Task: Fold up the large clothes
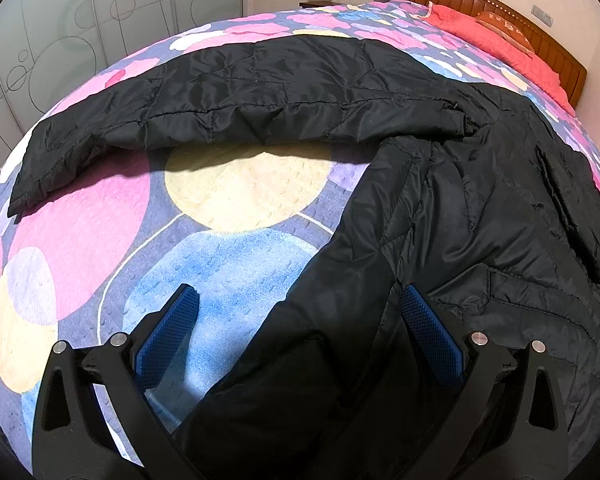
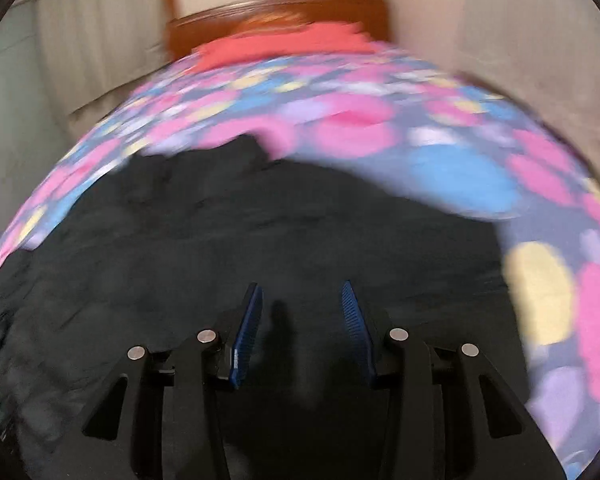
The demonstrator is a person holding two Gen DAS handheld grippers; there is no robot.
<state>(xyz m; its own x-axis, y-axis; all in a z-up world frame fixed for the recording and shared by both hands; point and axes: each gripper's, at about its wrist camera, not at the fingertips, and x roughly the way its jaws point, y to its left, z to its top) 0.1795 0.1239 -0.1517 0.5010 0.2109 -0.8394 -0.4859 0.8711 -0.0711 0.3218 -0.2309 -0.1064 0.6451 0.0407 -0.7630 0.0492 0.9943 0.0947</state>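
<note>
A large black quilted jacket (image 1: 460, 208) lies on a bed with a colourful circle-patterned cover (image 1: 236, 188). One sleeve (image 1: 204, 100) stretches out to the left across the cover. My left gripper (image 1: 300, 300) is open above the jacket's near edge, its right blue pad (image 1: 428, 328) over the black fabric and its left pad (image 1: 172, 328) over the cover. In the blurred right wrist view the jacket (image 2: 260, 240) fills the lower half. My right gripper (image 2: 302, 296) is open just above it, holding nothing.
A wooden headboard (image 1: 500, 8) and a red pillow (image 1: 496, 44) are at the far end of the bed. A wardrobe with circle-patterned doors (image 1: 100, 20) stands to the left. The bed cover (image 2: 460, 168) extends right of the jacket, near a wall.
</note>
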